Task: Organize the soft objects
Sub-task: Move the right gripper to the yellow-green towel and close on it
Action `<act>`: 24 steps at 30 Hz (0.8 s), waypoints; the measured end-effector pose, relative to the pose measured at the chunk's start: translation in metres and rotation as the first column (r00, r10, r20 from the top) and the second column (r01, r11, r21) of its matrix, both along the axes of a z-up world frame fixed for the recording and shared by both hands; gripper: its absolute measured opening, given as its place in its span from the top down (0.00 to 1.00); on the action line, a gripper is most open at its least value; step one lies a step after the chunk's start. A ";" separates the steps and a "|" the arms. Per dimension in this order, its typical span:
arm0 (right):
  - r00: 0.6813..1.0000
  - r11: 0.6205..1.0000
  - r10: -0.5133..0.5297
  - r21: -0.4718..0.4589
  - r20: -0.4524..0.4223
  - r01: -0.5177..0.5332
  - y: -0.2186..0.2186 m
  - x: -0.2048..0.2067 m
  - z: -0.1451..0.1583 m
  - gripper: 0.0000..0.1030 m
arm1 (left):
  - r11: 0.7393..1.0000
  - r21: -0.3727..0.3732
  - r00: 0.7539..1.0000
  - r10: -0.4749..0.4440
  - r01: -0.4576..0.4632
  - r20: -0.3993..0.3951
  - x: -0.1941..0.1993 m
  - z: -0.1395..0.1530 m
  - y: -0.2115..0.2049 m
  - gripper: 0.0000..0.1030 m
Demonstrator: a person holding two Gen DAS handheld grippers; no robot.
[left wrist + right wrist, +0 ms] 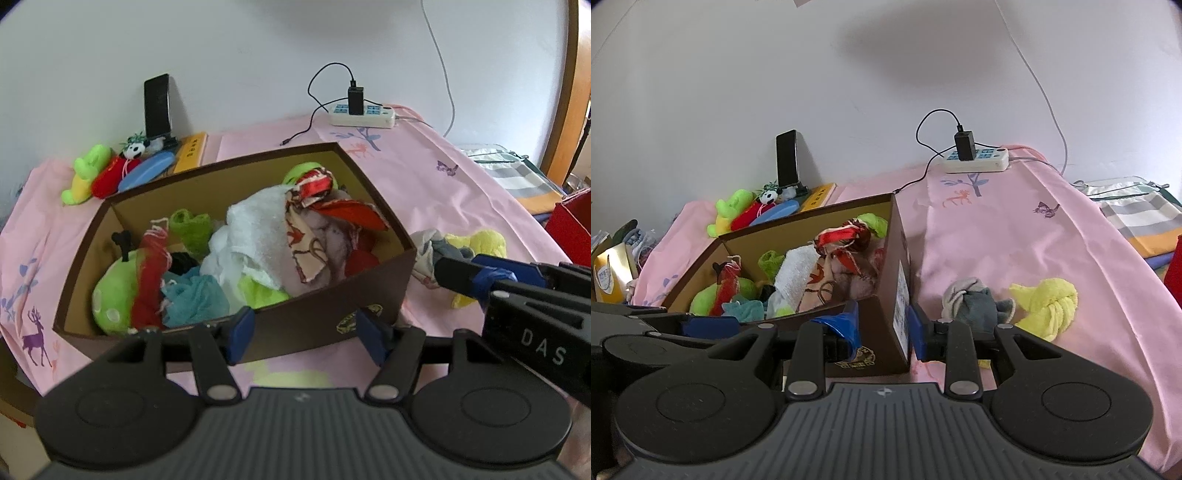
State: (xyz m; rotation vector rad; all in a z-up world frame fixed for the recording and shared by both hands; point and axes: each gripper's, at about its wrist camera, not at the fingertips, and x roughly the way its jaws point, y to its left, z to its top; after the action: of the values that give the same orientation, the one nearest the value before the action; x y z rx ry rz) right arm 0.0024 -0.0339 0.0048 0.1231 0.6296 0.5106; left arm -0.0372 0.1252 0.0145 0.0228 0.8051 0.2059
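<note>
An open brown cardboard box (325, 310) stands on the pink cloth, piled with soft things: a white towel (258, 229), a red patterned scarf (325, 199), a green plush (114, 291) and a teal net cloth (199, 295). My left gripper (306, 332) is open, its blue pads just in front of the box's near wall. My right gripper (884, 325) has its jaws a little apart at the near right corner of the box (812, 229), nothing pinched. Right of the box lie a grey-white cloth bundle (975, 299) and a knotted yellow towel (1049, 306).
Along the back wall at the left are small plush toys (92, 177), a blue case (147, 171) and a phone on a stand (158, 107). A power strip with a charger (364, 114) sits at the back. A red box (572, 225) and folded cloths (517, 177) are off to the right.
</note>
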 end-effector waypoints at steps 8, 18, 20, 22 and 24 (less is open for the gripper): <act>0.999 1.000 -0.025 -0.011 -0.024 0.025 -0.016 -0.001 -0.014 0.88 | 0.997 0.008 0.997 -0.073 0.073 0.000 -0.006 -0.009 -0.020 0.34; 0.988 0.994 -0.112 -0.021 -0.102 0.111 -0.050 0.017 -0.040 0.88 | 0.971 0.002 0.971 -0.237 0.237 -0.004 0.004 -0.029 -0.063 0.34; 0.984 0.990 -0.138 -0.021 -0.114 0.136 -0.058 0.023 -0.044 0.88 | 0.963 0.006 0.963 -0.270 0.270 -0.002 0.009 -0.033 -0.071 0.34; 0.978 0.986 -0.167 -0.019 -0.126 0.166 -0.068 0.030 -0.047 0.88 | 0.953 0.016 0.953 -0.304 0.304 0.005 0.013 -0.036 -0.081 0.34; 0.971 0.981 -0.196 -0.016 -0.139 0.196 -0.077 0.037 -0.050 0.88 | 0.936 0.016 0.936 -0.352 0.352 0.014 0.018 -0.040 -0.090 0.34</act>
State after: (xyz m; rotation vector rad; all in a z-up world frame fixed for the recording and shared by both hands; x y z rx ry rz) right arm 0.0391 -0.1111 -0.0454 0.2184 0.7465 0.3119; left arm -0.0188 0.0354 -0.0252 0.1765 0.7691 -0.1283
